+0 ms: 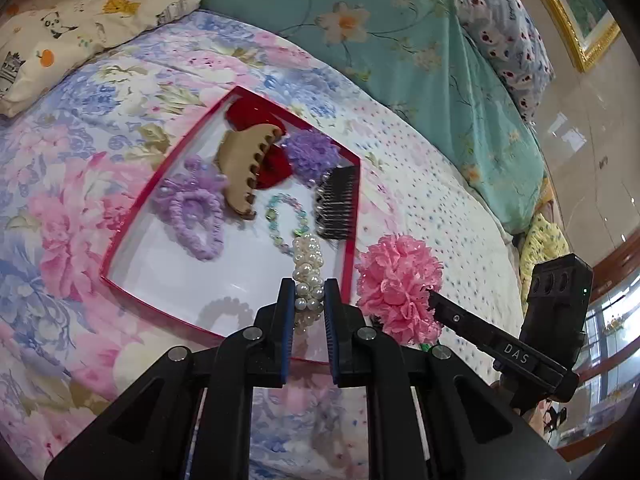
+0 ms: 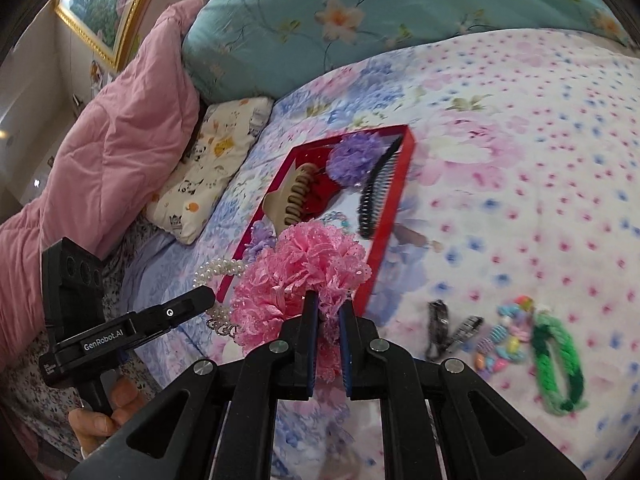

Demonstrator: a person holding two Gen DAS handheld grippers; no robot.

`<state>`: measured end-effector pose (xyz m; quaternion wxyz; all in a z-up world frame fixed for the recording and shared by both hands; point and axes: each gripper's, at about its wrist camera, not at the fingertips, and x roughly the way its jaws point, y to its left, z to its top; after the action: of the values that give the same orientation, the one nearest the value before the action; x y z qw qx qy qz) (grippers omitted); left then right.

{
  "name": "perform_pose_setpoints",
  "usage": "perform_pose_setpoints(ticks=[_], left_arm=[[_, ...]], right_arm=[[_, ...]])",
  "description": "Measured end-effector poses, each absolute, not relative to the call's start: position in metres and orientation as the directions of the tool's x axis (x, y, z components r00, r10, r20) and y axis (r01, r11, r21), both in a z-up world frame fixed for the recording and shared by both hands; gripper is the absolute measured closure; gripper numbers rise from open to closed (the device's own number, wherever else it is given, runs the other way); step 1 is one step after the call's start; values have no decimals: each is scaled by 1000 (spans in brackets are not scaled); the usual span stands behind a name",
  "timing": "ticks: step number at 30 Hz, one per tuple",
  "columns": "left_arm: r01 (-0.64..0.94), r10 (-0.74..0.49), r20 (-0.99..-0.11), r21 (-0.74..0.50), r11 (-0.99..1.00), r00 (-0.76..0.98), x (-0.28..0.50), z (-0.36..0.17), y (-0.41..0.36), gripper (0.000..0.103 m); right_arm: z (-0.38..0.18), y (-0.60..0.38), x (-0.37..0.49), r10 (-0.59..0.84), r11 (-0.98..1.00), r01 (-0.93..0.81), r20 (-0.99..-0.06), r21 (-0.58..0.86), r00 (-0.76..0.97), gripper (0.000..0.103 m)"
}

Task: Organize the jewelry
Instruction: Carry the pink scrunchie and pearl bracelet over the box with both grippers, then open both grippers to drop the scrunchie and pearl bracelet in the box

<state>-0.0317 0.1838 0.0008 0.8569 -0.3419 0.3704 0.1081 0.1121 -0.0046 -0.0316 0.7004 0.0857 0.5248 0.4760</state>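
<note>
A red-rimmed tray (image 1: 128, 224) with a white floor lies on the floral bed. In it are a beige claw clip (image 1: 244, 168), a red piece (image 1: 272, 164), two purple scrunchies (image 1: 196, 208) (image 1: 312, 154), a black comb (image 1: 336, 204) and a beaded bracelet (image 1: 286, 216). My left gripper (image 1: 307, 292) is shut on a pearl scrunchie (image 1: 308, 268), held over the tray's near end. My right gripper (image 2: 328, 312) is shut on a pink ruffled scrunchie (image 2: 304, 268), just outside the tray's near right corner (image 2: 372, 276).
On the bedspread at the right lie two dark hair clips (image 2: 448, 328), small coloured clips (image 2: 504, 340) and a green braided band (image 2: 556, 364). A teal pillow (image 1: 380, 36), a panda-print pillow (image 1: 80, 20) and a pink quilt (image 2: 112, 152) lie behind the tray. A hand (image 2: 100, 416) grips the left handle.
</note>
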Motion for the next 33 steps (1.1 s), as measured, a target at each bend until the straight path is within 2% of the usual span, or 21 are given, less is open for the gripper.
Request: perform_pose_setpoints(ticks=[15,33], left_arm=[[-489,-89,-723,-547,679,685,-9,-35,232,91],[-562,-35,-789,-467,683,614,9,-65,248,91]], right_arm=[[-58,62,120,687,554,-633,-726,541,-19,94],[-91,92,131,628,589,-634,-778,501,-31,88]])
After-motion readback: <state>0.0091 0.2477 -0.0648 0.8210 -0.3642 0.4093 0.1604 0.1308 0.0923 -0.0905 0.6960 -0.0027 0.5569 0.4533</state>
